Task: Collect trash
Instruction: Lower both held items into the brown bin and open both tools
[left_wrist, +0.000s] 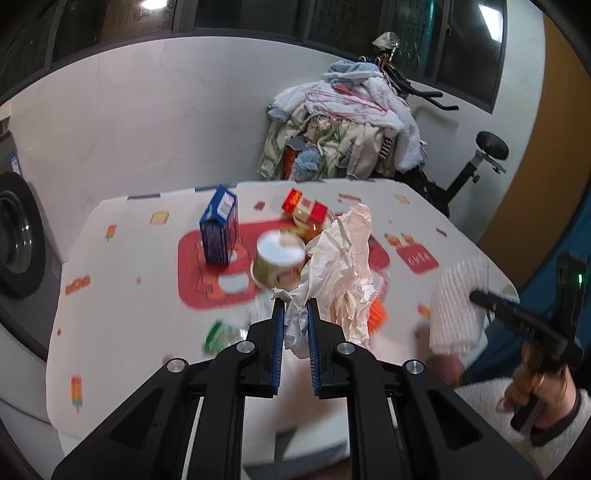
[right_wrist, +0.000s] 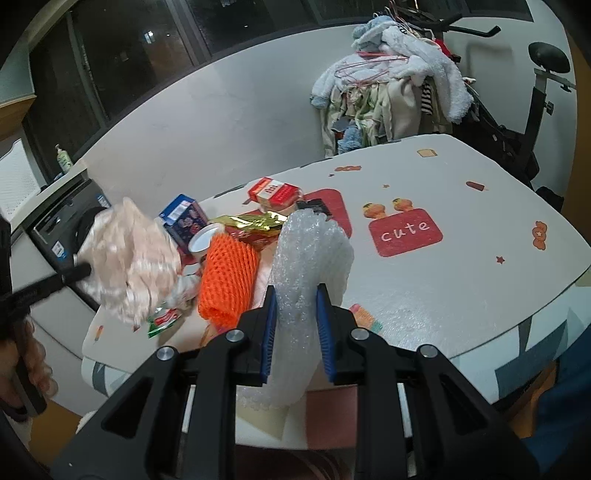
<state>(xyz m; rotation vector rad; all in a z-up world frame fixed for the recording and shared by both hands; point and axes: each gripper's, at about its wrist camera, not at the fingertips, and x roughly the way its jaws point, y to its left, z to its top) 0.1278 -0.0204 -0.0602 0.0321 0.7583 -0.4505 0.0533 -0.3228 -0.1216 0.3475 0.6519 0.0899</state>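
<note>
Both hands are loaded: the left gripper (left_wrist: 295, 317) pinches crumpled paper (left_wrist: 343, 266) upright, the right gripper (right_wrist: 297, 314) clamps bubble wrap (right_wrist: 310, 258) — both raised over the desk's (right_wrist: 443, 295) near edge, fingers closed.

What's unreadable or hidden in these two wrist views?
- Left wrist view: the left claw grips crumpled white paper, which covers the table behind it; the round paper tub is motion-blurred.
- Right wrist view: the right claw clamps a clear bubble wrap sheet, whose lower end is cut off by the claw body.
- Both views: no trash bin visible; print on the blue carton too small to read.
</note>
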